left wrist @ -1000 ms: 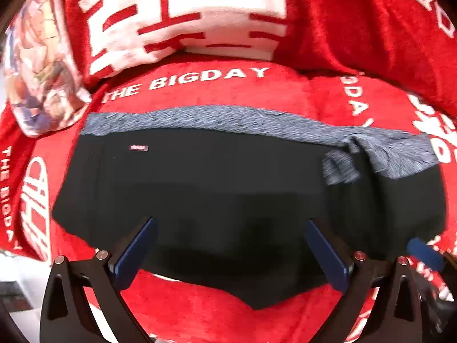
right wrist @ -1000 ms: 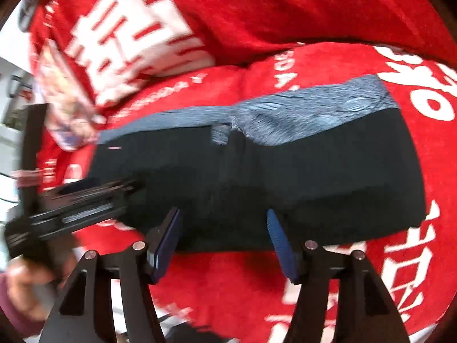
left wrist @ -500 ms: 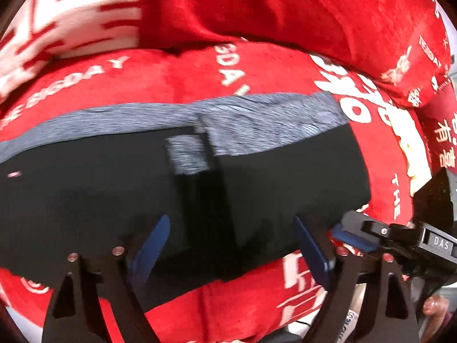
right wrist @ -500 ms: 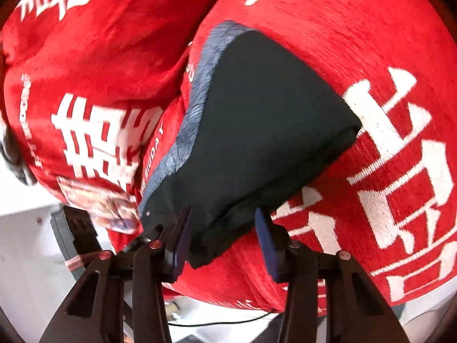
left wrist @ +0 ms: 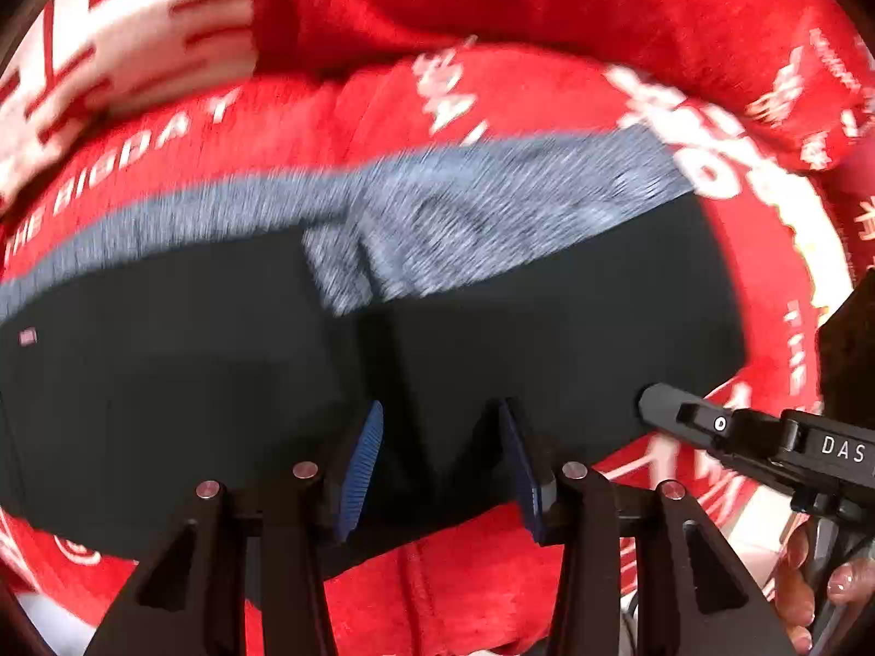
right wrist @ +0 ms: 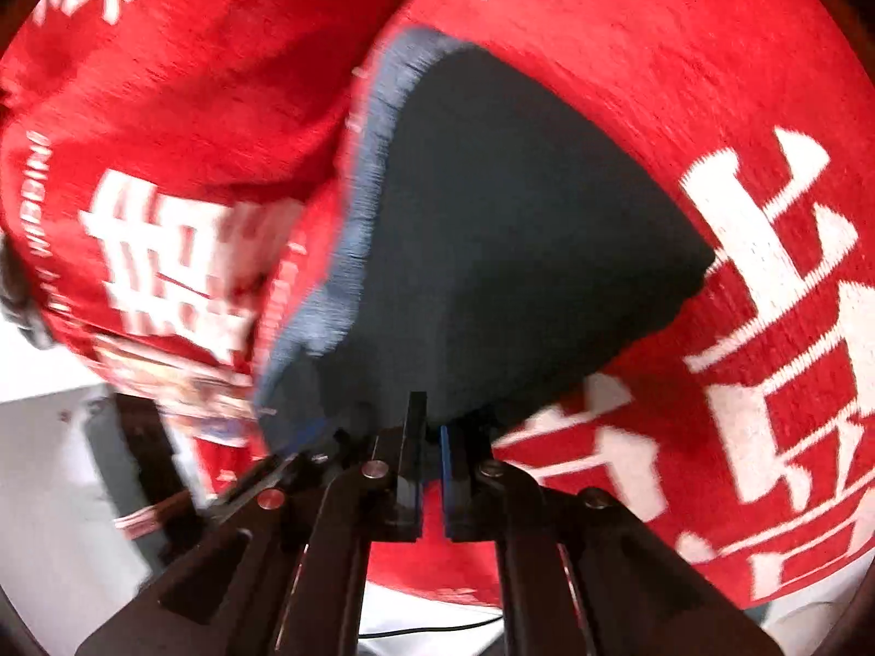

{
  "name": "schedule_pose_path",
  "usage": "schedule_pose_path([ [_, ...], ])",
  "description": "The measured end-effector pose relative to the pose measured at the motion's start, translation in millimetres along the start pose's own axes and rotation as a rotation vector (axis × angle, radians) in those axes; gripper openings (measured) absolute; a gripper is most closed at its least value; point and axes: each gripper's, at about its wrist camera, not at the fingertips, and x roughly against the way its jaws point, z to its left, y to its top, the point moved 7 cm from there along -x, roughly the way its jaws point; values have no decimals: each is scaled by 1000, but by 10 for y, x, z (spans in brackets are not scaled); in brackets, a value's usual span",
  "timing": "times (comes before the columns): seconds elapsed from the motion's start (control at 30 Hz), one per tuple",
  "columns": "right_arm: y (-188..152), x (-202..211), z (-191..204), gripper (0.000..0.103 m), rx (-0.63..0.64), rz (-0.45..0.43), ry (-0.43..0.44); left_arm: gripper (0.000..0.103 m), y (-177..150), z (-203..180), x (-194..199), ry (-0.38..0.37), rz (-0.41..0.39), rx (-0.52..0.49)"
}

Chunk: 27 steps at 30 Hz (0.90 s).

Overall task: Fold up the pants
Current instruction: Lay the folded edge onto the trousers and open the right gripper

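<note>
Black pants (left wrist: pixel 492 361) with a grey waistband (left wrist: pixel 492 208) lie spread flat on a red blanket (left wrist: pixel 492 98) printed with white lettering; a second fold of the same blanket rises behind them. In the left wrist view the waistband runs along the far edge, with a short grey flap turned over near the middle, and a small pink tag (left wrist: pixel 27 337) sits on the black cloth at the left.

Left claw (left wrist: pixel 440 464) points down at the near hem, just left of the pants' middle. Its jaws are closing, blue pads on either side of a raised ridge of black cloth, but a gap shows at each pad, so the cloth is not yet pinched.

Right claw (right wrist: pixel 432 459) is clenched on the near corner of the pants (right wrist: pixel 519 251): its two fingers stand almost together with the hem edge running into the slit between them. In the left wrist view its black tip (left wrist: pixel 664 402) lies on the right corner of the pants, and a hand (left wrist: pixel 809 585) shows below it at the frame's lower right.
</note>
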Motion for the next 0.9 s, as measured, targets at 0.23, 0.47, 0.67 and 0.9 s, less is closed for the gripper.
schedule_pose_path([
  [0.23,-66,-4,138,10,153,114,-90,76,4,171,176,92,-53,54],
  [0.47,394,502,616,10,387,-40,-128,76,407,39,412,128,-156,32],
  [0.67,1116,291,653,10,374,-93,-186,76,729,-124,128,171,-152,27],
  [0.9,1042,-144,508,10,436,6,-257,86,483,105,-183,210,-69,74],
])
